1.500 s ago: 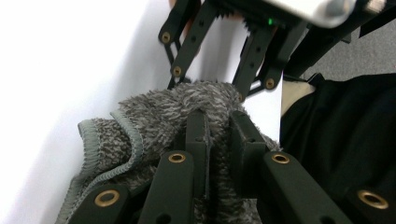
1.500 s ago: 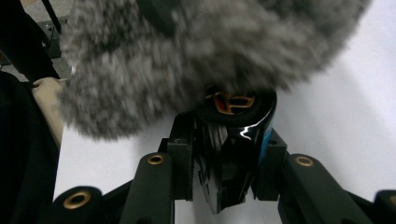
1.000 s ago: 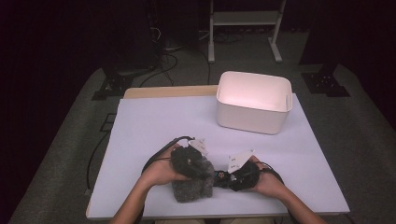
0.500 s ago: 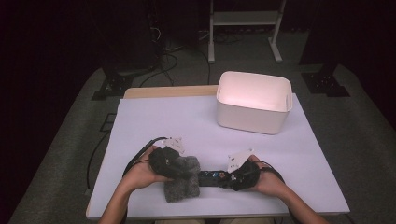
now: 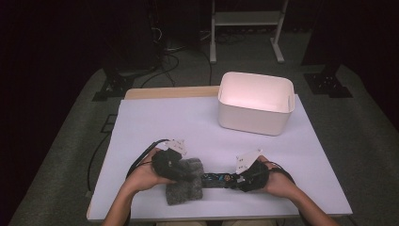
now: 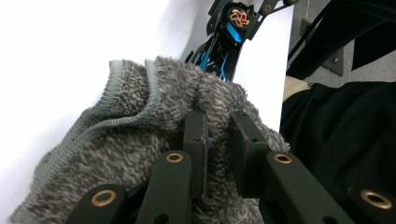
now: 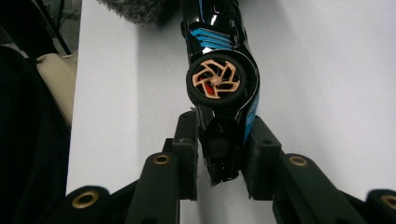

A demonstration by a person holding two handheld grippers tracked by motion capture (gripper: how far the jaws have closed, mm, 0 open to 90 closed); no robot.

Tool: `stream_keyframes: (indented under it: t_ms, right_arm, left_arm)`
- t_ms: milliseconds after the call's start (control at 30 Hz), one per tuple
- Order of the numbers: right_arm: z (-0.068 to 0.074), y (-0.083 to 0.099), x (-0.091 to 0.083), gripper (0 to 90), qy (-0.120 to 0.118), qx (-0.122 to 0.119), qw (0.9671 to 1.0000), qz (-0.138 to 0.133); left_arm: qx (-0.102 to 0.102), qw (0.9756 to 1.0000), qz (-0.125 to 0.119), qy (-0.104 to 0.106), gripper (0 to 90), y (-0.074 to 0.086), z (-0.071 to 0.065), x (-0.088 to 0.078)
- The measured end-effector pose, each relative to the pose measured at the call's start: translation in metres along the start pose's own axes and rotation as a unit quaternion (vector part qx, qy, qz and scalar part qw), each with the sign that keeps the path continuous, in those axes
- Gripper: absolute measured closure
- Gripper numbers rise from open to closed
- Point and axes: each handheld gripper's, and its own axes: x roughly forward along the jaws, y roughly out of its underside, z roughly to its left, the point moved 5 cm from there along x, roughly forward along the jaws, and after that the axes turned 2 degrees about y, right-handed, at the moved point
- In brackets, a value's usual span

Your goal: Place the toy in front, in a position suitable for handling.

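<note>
White bench [image 5: 188,122] | white bin [image 5: 255,103] far right, apart | grey fuzzy cloth [image 5: 184,187] at near edge, pinched by left gripper [image 6: 219,140] jaws | black-blue toy car [image 5: 217,179] beside cloth, right gripper [image 7: 219,156] jaws just closing onto its end

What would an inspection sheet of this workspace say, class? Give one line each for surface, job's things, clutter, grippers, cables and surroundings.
Surface: white table, bare apart from the items below.
Job's things: toy car, black and blue, on its side; grey fluffy cloth over its far end.
Clutter: white bin at the far right; its inside is too bright to judge.
Grippers: left gripper pinches a fold of the cloth; right gripper clamps the car's near end, its jaws having just closed further.
Cables: black cable loops from the left gripper.
Surroundings: dark room, grey carpet, white frame legs beyond the table.
</note>
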Motion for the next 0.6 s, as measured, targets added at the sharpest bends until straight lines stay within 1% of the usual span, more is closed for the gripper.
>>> stream_keyframes:
  t_ms: [67, 167, 233, 300, 333, 367, 400, 433, 467, 533, 600]
  right_arm:
    - [0.000, -0.001, 0.000, 67.8, -0.005, 0.004, 1.0000, 0.005]
    - [-0.002, -0.008, 0.000, 59.3, -0.008, 0.008, 0.9999, 0.001]
    - [-0.001, -0.017, 0.003, 56.0, -0.009, -0.001, 1.0000, 0.004]
    - [0.002, -0.027, 0.008, 55.2, -0.007, -0.017, 0.9997, 0.013]
    - [0.002, -0.032, 0.012, 54.1, -0.009, -0.025, 0.9995, 0.018]
    - [0.002, -0.036, 0.013, 56.0, -0.004, -0.037, 0.9992, 0.018]
    - [0.001, -0.041, 0.012, 57.9, -0.008, -0.032, 0.9993, 0.017]
    - [0.000, -0.044, 0.012, 58.2, -0.013, -0.030, 0.9993, 0.019]
    - [-0.001, -0.045, 0.012, 58.3, -0.013, -0.034, 0.9991, 0.023]
    - [-0.001, -0.046, 0.012, 58.2, -0.017, -0.035, 0.9989, 0.028]
    - [-0.001, -0.044, 0.012, 57.1, -0.012, -0.038, 0.9985, 0.037]
  left_arm:
    - [-0.006, 0.9999, -0.009, 0.008, 78.1, 0.003, 0.001, 0.002]
    - [-0.009, 0.9997, -0.014, 0.016, 78.4, 0.002, 0.001, 0.006]
    - [-0.007, 0.9998, -0.011, 0.014, 78.5, 0.000, 0.002, 0.006]
    - [-0.008, 0.9998, -0.009, 0.013, 78.5, -0.001, 0.000, 0.007]
    - [-0.004, 0.9999, -0.009, 0.010, 78.5, -0.001, 0.000, 0.006]
    - [-0.005, 0.9999, -0.009, 0.012, 78.5, -0.001, 0.000, 0.007]
    - [-0.003, 0.9999, -0.009, 0.012, 78.5, -0.001, 0.000, 0.007]
    - [-0.005, 0.9998, -0.013, 0.012, 78.5, -0.001, 0.000, 0.006]
    - [-0.004, 0.9998, -0.014, 0.013, 78.5, -0.001, 0.000, 0.006]
    - [-0.005, 0.9997, -0.017, 0.016, 78.4, 0.001, 0.001, 0.005]
    - [-0.009, 0.9995, -0.022, 0.020, 78.4, 0.004, 0.002, 0.004]
